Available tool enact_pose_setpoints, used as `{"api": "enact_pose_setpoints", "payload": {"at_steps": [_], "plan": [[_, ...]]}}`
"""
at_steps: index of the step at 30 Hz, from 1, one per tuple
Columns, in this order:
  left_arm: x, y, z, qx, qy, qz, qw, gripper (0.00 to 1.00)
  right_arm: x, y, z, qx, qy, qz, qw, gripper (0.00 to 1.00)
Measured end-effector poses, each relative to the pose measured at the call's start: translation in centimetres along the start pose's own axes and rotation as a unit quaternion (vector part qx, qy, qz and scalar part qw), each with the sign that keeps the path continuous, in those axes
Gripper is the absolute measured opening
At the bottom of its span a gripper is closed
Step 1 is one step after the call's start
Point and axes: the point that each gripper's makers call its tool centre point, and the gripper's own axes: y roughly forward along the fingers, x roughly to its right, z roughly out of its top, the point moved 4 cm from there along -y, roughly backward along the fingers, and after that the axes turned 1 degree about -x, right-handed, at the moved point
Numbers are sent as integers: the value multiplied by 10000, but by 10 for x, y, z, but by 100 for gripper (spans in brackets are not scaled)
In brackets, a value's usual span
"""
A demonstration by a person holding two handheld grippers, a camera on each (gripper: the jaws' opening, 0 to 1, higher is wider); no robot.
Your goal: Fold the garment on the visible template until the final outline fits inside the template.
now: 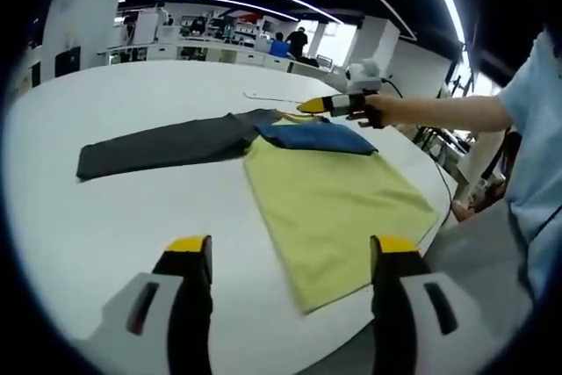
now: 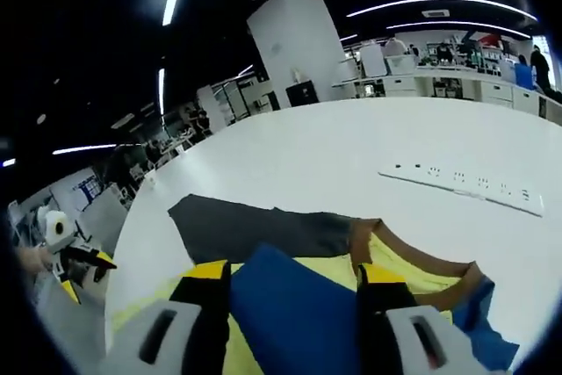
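Note:
A yellow-green rectangular sheet [image 1: 338, 204] lies flat near the table's right edge. Across its far end lies the garment: a folded blue part [image 1: 316, 136] on the sheet, and a long dark grey part [image 1: 167, 145] stretching left onto the bare table. My left gripper [image 1: 291, 256] is open, hovering short of the sheet's near corner. A hand holds my right gripper [image 1: 309, 107] just above the garment's far edge. From its own view, the right gripper [image 2: 297, 280] is open over the blue cloth [image 2: 290, 305], with the grey part [image 2: 263, 227] and a brown collar band [image 2: 421, 258] ahead.
The white round table [image 1: 105, 234] has wide bare room to the left. A white power strip [image 2: 457, 183] lies beyond the garment. The person [image 1: 536, 129] stands at the right edge. The left gripper [image 2: 88, 263] shows small at the far left. Desks and people fill the background.

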Motion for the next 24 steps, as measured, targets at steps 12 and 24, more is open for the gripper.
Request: {"api": "enact_pose_setpoints", "payload": {"at_steps": [12, 24], "plan": [[-1, 30, 35, -71, 463, -247, 9986, 71, 46, -44, -9, -219, -216, -295, 9991, 60], [-2, 83, 80, 78, 727, -341, 9967, 68, 103, -73, -14, -454, -208, -534, 9973, 48]]}}
